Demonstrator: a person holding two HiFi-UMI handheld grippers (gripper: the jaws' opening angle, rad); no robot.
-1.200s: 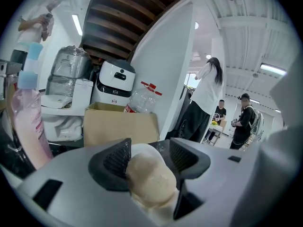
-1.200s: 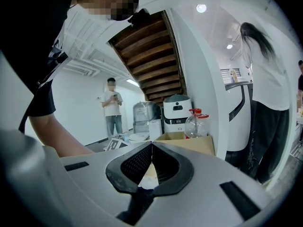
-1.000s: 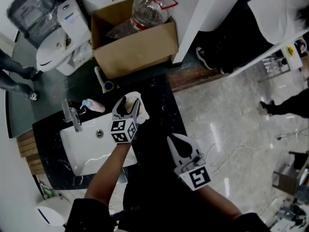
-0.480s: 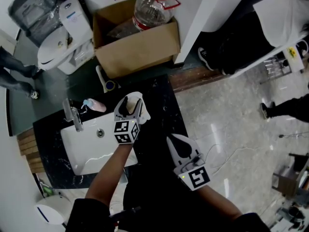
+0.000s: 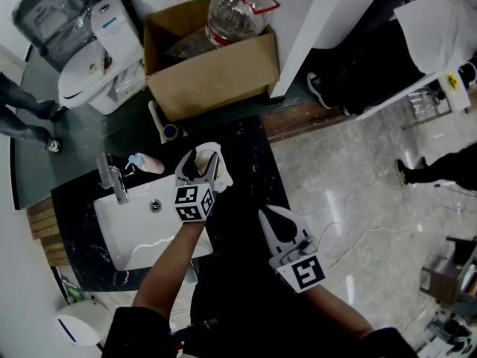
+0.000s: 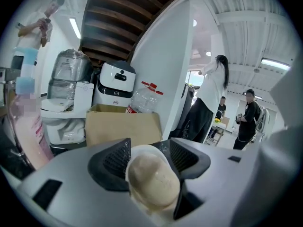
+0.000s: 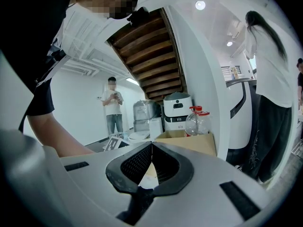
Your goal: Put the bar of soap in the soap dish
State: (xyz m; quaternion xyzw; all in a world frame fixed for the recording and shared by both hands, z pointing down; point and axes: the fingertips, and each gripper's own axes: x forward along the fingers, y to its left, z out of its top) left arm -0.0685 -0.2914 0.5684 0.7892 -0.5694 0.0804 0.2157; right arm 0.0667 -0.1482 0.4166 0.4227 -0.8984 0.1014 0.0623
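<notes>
Black marble counter [image 5: 250, 146], white basin [image 5: 134, 231], glossy pale floor [image 5: 350, 162], perhaps stone

Left tongs [image 5: 203, 156]: a wide, smooth, pale grey shell with two black pads at the front.
Right tongs [image 5: 266, 214]: the same pale grey shell, and its black pads come to a point.
Pads [image 6: 116, 157]: black, with a fine grid of tiny ridges.
Slots [image 7: 236, 193]: small dark bars set in the grey shell.
Left cube [image 5: 191, 202]: white, with black square marks on its sides.
Right cube [image 5: 302, 272]: white, with one black square mark on top.
Sleeves [image 5: 136, 325]: short and black; my arms are bare below them.
</notes>
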